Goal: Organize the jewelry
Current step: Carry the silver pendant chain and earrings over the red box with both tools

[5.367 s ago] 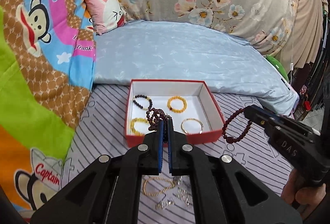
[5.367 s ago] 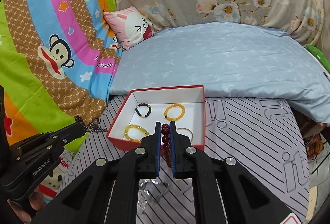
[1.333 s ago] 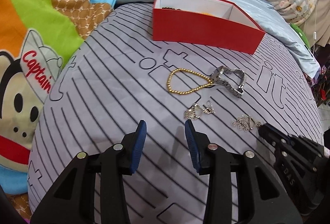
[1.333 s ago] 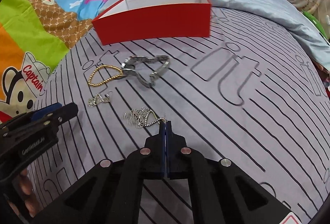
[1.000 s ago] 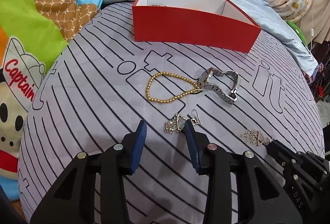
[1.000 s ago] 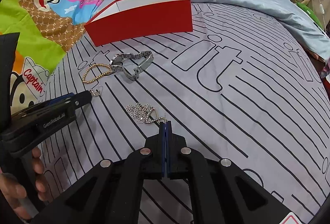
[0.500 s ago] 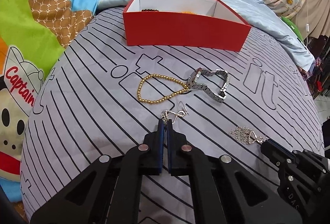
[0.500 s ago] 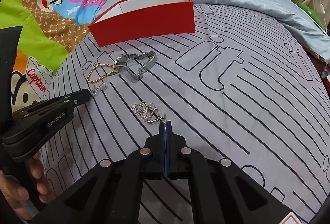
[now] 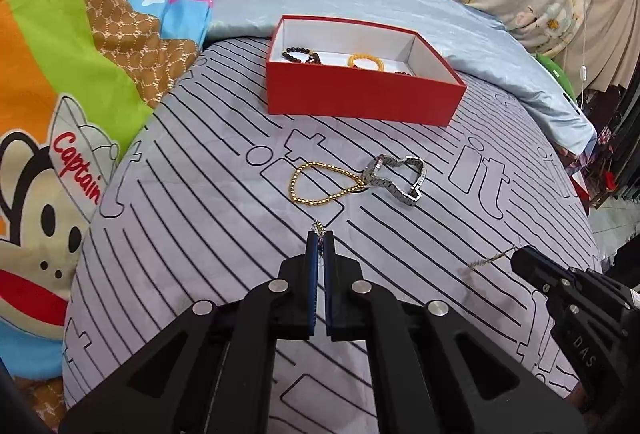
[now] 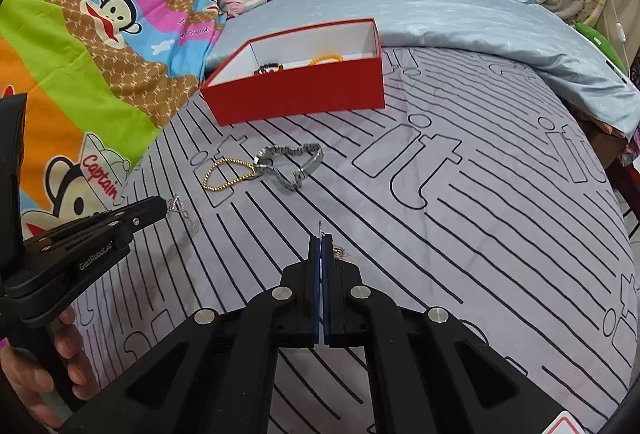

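Jewelry is split three ways right now: some already lies in the red box (image 9: 366, 96) toward the far edge of the striped bedspread (image 9: 200, 218), two pieces lie loose on the spread in front of the box, and one small piece hangs from each of my grippers. My left gripper (image 9: 320, 236) is pinched tight on a small silver earring (image 10: 178, 208), of which only a sliver shows above the pads in its own view. My right gripper (image 10: 320, 238) is closed just as tight on the hook of a filigree earring (image 9: 490, 258), which trails sideways from the tip.

I judge the step in hand to be carrying both earrings to the box. To do it well I would keep both pinches firm, since the holds are on thin wire and any slackening could drop a piece into the bedspread's folds. I would travel high enough for the dangling parts to clear the gold bead bracelet (image 9: 326, 182) and the silver watch band (image 9: 398, 174), which touch each other between me and the box, and then clear the box's near red wall. Inside I can see a dark bead bracelet (image 9: 300, 55) and an orange bead bracelet (image 9: 366, 61), so I would aim for bare white floor. Each gripper should open only once it is low inside the walls, so that nothing bounces out.
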A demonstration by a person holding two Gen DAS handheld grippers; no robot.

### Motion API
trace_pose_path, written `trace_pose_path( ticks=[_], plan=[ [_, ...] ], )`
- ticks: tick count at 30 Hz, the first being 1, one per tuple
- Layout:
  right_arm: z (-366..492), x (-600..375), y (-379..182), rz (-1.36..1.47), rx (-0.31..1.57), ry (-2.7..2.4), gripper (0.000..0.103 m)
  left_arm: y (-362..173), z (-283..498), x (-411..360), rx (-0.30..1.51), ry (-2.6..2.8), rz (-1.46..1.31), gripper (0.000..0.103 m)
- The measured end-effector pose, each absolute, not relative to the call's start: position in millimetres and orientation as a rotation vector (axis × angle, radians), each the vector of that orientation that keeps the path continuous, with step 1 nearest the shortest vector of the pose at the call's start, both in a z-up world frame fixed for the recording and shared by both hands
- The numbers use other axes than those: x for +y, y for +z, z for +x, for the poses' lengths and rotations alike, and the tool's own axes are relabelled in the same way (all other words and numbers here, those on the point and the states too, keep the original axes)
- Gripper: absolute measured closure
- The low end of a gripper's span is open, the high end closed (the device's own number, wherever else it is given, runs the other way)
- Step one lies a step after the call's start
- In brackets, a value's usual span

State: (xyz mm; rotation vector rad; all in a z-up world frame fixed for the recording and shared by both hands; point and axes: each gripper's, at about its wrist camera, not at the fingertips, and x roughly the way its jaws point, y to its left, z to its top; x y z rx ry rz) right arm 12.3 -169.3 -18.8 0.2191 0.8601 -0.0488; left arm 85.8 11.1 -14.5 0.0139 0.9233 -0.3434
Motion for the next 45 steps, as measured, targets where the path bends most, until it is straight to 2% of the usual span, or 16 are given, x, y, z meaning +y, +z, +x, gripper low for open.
trace_pose_path(
  ticks=[19, 45],
  plan=[
    [13.6, -167.1, 32.6, 0.217, 0.761, -0.019, 0.102, 41.5, 79.4, 11.1, 0.868, -0.343, 0.032, 0.101],
    [131.4, -194.5, 88.0, 0.189, 0.656, 0.019, 0.102, 79.4, 183.2, -42.7, 0.765, -0.333, 0.081, 0.101]
  ],
)
